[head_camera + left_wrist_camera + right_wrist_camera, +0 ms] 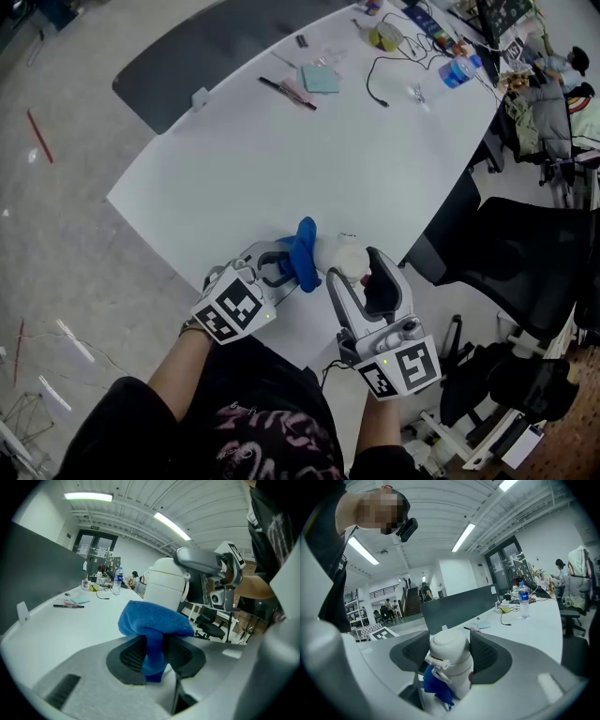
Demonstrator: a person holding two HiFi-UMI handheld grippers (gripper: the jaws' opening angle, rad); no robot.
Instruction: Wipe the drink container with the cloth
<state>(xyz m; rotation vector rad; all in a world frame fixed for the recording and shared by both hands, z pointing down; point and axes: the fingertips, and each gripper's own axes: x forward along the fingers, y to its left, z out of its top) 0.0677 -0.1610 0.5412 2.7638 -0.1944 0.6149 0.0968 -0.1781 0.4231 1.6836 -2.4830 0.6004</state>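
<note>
A white lidded drink container (pixel 351 260) stands upright between the jaws of my right gripper (pixel 359 264), near the table's front edge. The right gripper view shows the container (pixel 451 663) clamped by both dark pads, its lid latch facing the camera. My left gripper (pixel 292 262) is shut on a blue cloth (pixel 305 254), which bunches out past the jaws. The cloth (pixel 154 626) touches the lower side of the container (pixel 164 584) in the left gripper view. From the right gripper view, the cloth (pixel 437 686) lies against the container's base on the left.
The white table (pixel 281 159) carries pens, a teal notepad (pixel 321 79), a black cable and a water bottle (pixel 457 72) at its far end. A dark divider panel (pixel 202 47) runs along the far left edge. A black office chair (pixel 520 258) stands to the right.
</note>
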